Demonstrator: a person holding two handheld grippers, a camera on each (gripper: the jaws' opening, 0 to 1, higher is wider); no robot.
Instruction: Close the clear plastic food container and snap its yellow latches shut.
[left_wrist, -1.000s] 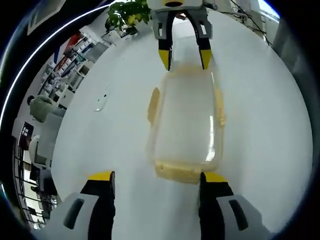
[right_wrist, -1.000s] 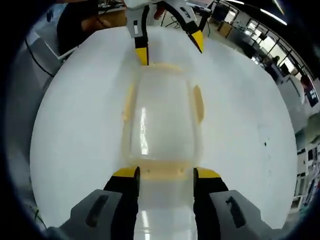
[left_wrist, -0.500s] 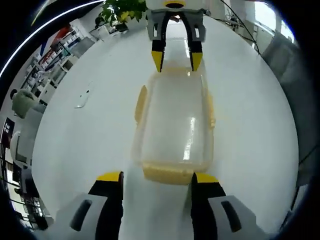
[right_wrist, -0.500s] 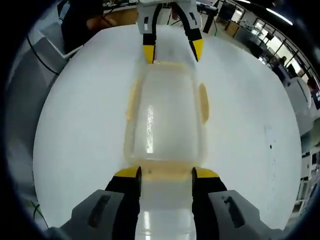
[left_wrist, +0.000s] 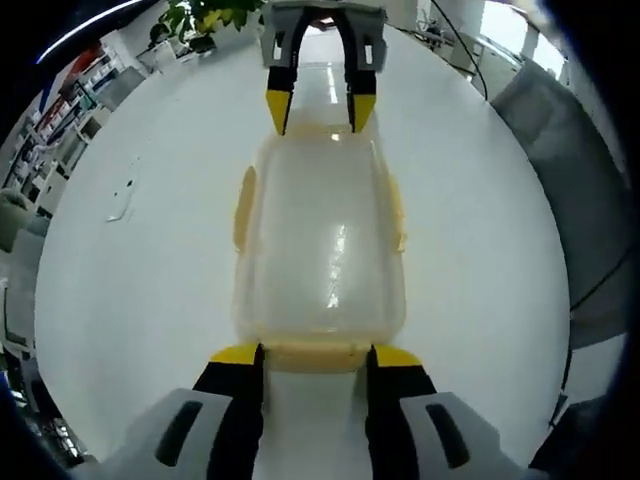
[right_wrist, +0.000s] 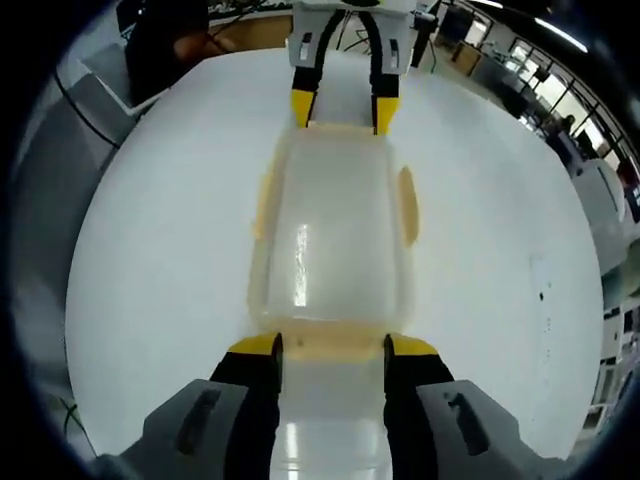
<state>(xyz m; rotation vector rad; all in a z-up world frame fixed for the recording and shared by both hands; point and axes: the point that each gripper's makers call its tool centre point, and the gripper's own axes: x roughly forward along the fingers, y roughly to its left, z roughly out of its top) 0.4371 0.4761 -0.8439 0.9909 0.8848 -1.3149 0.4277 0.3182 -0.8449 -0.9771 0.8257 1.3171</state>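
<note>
A clear plastic container (left_wrist: 320, 240) with rounded corners and pale yellow latches lies lengthwise on a glossy white counter (left_wrist: 140, 280), its lid down and catching a streak of overhead light. In the left gripper view, the left gripper (left_wrist: 310, 362) stands at the container's near end, its black, yellow-tipped jaws parted about as wide as the end latch (left_wrist: 312, 356) and flanking it; whether they press on it cannot be told. The right gripper (left_wrist: 314, 100) meets the far end from the opposite side, jaws likewise spread to either side of that end.

The right gripper view shows the same scene reversed: the right gripper (right_wrist: 330, 348) with its jaws apart around the near yellow latch (right_wrist: 330, 342), the left gripper (right_wrist: 340, 104) at the far end, and the container (right_wrist: 332, 240) between them. Long side latches (right_wrist: 407, 205) lie close against the frosted walls.

A potted plant (left_wrist: 200, 18) stands past the counter's far edge, shelving (left_wrist: 70, 85) lines the room at left, and a small pale scrap (left_wrist: 122, 200) lies on the counter well apart from the container. A person in dark clothes (right_wrist: 165, 45) is at a desk beyond the counter.
</note>
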